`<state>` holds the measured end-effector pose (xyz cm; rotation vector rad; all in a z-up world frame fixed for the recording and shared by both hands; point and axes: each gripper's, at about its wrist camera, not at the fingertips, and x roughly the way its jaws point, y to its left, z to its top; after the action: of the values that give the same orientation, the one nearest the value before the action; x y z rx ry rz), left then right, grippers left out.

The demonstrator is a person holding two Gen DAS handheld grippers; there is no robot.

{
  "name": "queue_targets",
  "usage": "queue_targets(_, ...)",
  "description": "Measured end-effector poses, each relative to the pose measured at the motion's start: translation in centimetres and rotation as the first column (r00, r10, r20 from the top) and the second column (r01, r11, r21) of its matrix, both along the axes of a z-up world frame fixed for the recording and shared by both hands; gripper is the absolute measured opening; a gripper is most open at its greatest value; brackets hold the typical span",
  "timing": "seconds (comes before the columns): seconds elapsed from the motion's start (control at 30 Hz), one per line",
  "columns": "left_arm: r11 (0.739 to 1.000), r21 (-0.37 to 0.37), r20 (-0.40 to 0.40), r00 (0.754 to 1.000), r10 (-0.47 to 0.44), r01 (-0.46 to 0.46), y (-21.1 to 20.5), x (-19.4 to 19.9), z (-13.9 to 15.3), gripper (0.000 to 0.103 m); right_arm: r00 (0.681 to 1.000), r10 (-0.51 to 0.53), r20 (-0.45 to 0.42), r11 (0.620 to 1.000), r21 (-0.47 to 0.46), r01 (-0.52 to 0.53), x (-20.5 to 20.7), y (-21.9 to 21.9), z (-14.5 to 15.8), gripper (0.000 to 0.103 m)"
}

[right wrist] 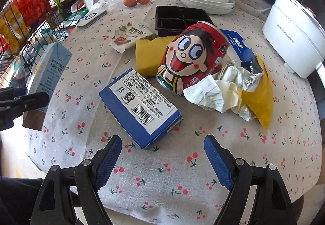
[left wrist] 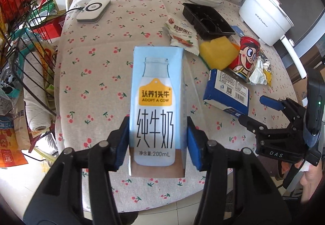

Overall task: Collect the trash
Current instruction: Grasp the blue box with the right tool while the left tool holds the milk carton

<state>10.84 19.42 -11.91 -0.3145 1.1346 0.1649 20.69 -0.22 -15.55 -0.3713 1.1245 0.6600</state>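
So left hand-held gripper (left wrist: 157,139) is clamped on the milk carton (left wrist: 157,107); right hand-held gripper (right wrist: 162,162) is wide open, should square up over the blue box (right wrist: 140,107) before closing.

My left gripper (left wrist: 158,141) is clamped on a light-blue milk carton (left wrist: 157,103), blue pads pressed on both its sides, front label facing the camera, cherry-print tablecloth (left wrist: 91,66) below. Right of it lie a blue box (left wrist: 227,92), red cartoon can (left wrist: 246,56), yellow wrapper (left wrist: 218,54), snack packet (left wrist: 181,33), black tray (left wrist: 207,19). My right gripper (left wrist: 258,110) is at the right edge, jaws apart, empty.
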Motion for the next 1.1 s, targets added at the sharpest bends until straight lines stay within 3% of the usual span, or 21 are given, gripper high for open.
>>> queue_targets(0.37,1.000,-0.010,-0.025,1.000,-0.005,0.005,0.7,-0.2,-0.7,0.053,0.997,0.057,0.045,0.998,-0.017,-0.057,1.1,3.0,-2.0,0.083)
queue_targets(0.43,1.000,-0.010,-0.028,1.000,-0.006,0.006,0.6,-0.1,-0.8,0.053,0.997,0.067,0.039,0.998,0.004,-0.068,0.9,3.2,-1.9,0.075)
queue_targets(0.6,1.000,-0.009,-0.029,0.999,-0.016,0.016,0.1,0.3,-0.8,0.053,0.994,0.105,0.023,0.994,0.018,-0.106,-0.1,3.7,-1.4,0.032)
queue_targets(0.7,1.000,-0.008,-0.028,0.999,-0.026,0.026,-0.4,0.5,-0.7,0.053,0.992,0.125,0.008,0.992,0.020,-0.125,-0.5,3.5,-1.2,0.019)
queue_targets(0.77,0.999,-0.011,-0.028,0.999,-0.032,0.032,-0.7,0.5,-0.7,0.053,0.990,0.142,-0.009,0.990,0.018,-0.142,-0.9,3.2,-1.1,0.018)
queue_targets(0.87,0.999,-0.011,-0.024,0.999,-0.035,0.035,-0.9,0.4,-0.5,0.053,0.989,0.140,-0.044,0.990,0.011,-0.140,-1.5,2.7,-1.0,0.019)
queue_targets(0.9,0.999,-0.009,-0.023,0.999,-0.033,0.033,-0.9,0.4,-0.5,0.053,0.990,0.132,-0.053,0.991,0.018,-0.131,-1.4,2.3,-1.0,0.025)
queue_targets(0.93,1.000,-0.009,-0.021,0.999,-0.029,0.029,-0.8,0.4,-0.4,0.053,0.991,0.124,-0.049,0.992,0.023,-0.123,-1.4,2.0,-0.8,0.033)
queue_targets(0.97,1.000,-0.011,-0.020,1.000,-0.022,0.022,-0.6,0.4,-0.4,0.053,0.992,0.119,-0.038,0.993,0.026,-0.118,-1.4,1.8,-0.6,0.059)
queue_targets(1.03,1.000,-0.019,-0.017,1.000,-0.009,0.009,-0.2,0.3,-0.4,0.053,0.994,0.110,0.004,0.993,0.050,-0.110,-1.1,1.3,0.0,0.082)
queue_targets(1.1,1.000,-0.022,-0.015,1.000,-0.003,0.003,0.0,0.2,-0.4,0.053,0.992,0.123,0.027,0.990,0.066,-0.125,-0.9,0.8,0.7,0.083)
